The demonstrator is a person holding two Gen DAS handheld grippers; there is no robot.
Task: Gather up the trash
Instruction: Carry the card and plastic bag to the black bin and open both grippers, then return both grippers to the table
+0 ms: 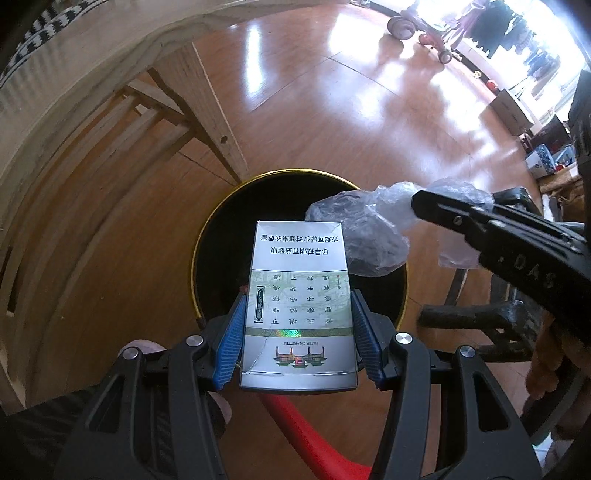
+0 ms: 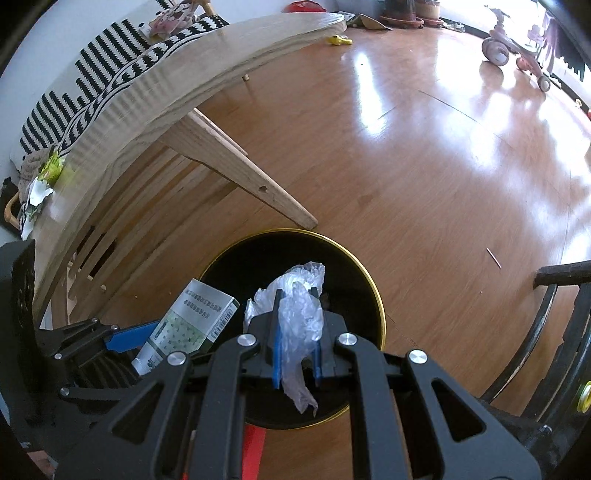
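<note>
right gripper (image 2: 295,332) clamps plastic wrap (image 2: 299,314) | over bin (image 2: 373,295), seemingly empty

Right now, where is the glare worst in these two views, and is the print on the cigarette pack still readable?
Left wrist view: window glare washes out the wooden floor top right; the cigarette pack print is sharp. Right wrist view: glare streaks the floor right of centre, edges bend, and the pack's print is too small to read.
</note>
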